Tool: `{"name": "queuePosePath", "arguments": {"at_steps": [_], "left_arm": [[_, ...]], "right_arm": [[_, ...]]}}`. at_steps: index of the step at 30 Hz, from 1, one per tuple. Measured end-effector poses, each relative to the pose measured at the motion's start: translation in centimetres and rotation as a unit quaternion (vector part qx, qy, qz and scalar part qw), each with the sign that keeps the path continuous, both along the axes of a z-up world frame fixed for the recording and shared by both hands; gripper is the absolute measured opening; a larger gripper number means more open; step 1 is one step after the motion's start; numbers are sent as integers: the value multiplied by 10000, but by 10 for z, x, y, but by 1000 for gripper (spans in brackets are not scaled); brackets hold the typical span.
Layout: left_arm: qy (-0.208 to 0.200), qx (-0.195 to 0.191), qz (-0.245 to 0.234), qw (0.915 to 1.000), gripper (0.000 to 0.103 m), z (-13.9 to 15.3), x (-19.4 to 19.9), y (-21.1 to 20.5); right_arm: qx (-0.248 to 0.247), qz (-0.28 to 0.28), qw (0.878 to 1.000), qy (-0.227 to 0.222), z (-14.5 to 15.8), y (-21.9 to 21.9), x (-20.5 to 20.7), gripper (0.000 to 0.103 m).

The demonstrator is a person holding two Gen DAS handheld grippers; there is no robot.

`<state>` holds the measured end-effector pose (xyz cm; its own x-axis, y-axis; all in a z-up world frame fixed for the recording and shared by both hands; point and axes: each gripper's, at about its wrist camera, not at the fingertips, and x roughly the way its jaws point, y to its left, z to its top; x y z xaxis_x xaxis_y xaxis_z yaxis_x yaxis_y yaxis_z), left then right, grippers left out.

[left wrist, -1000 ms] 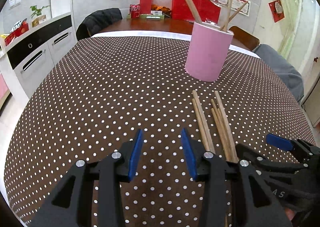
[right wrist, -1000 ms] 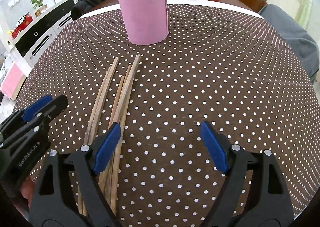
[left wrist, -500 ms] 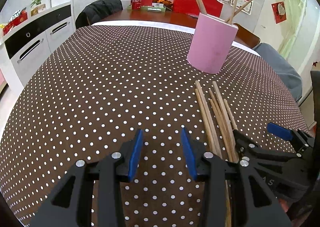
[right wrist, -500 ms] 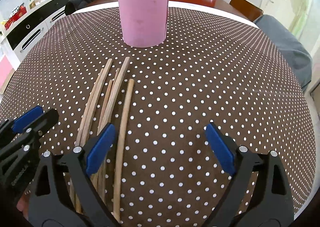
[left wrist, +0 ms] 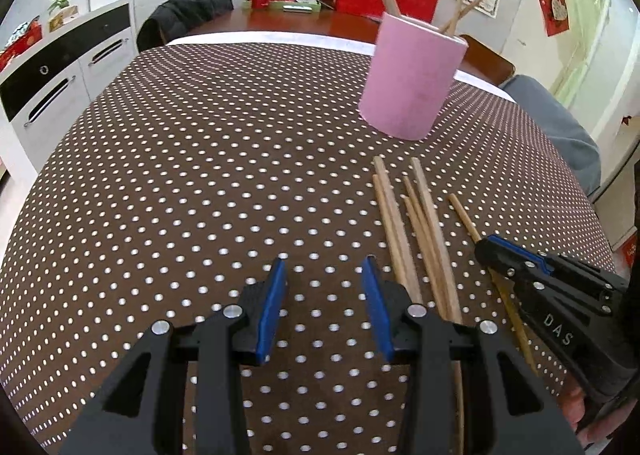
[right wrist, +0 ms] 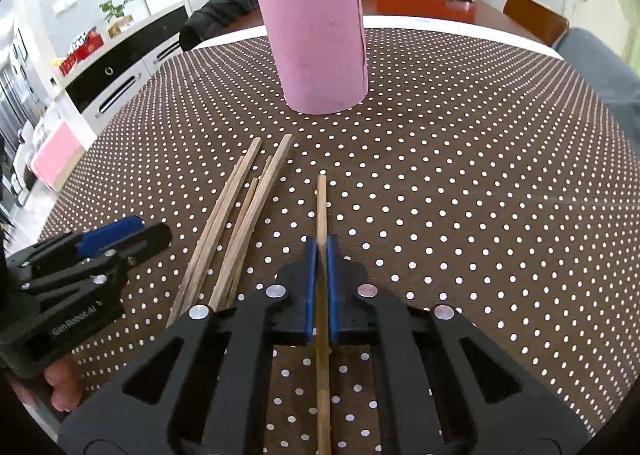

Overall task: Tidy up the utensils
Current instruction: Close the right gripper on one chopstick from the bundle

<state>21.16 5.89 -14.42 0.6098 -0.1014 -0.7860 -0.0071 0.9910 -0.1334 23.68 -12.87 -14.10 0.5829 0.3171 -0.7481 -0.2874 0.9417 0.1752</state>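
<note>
1. Chopsticks (right wrist: 236, 215) lie loose in a bundle on the desk (right wrist: 460, 183), which is covered by a brown cloth with white dots; they sit on the near side of the pink cup (right wrist: 320, 51) and point roughly toward it.
2. One single chopstick (right wrist: 321, 207) lies apart from the bundle, to its right, and the right gripper (right wrist: 321, 283) has its jaws closed on that stick, the blue pads pressing both sides.
3. The right wrist view shows this grip plainly, with the stick running back between the fingers and under the camera. The left wrist view shows only the side of the right gripper (left wrist: 516, 267) over the stick (left wrist: 464, 215), so the grip cannot be read there.
4. The left gripper (left wrist: 324, 299) hangs over bare cloth just left of the bundle (left wrist: 416, 231), jaws apart and holding nothing; the right wrist view catches it only from the side (right wrist: 116, 243).
5. The pink cup (left wrist: 412, 83) stands upright and holds several wooden sticks that lean out over its rim, probably more chopsticks, though their tops are cut off in both views.
</note>
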Motion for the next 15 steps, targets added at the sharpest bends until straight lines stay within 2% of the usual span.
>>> {"name": "queuePosePath", "arguments": {"at_steps": [6,10,15], "left_arm": [[108,10,-223,9997,40,0,5,-16],[111,188,-245,9995,40,0,9,-23],[194,201,-293,9992,40,0,13,-30]], "right_arm": [[338,5,9994,99,2,-7,0,6],[513,5,9986,149,3,-10,0,6],[673,5,9976,192,1,-15,-3,6]]}}
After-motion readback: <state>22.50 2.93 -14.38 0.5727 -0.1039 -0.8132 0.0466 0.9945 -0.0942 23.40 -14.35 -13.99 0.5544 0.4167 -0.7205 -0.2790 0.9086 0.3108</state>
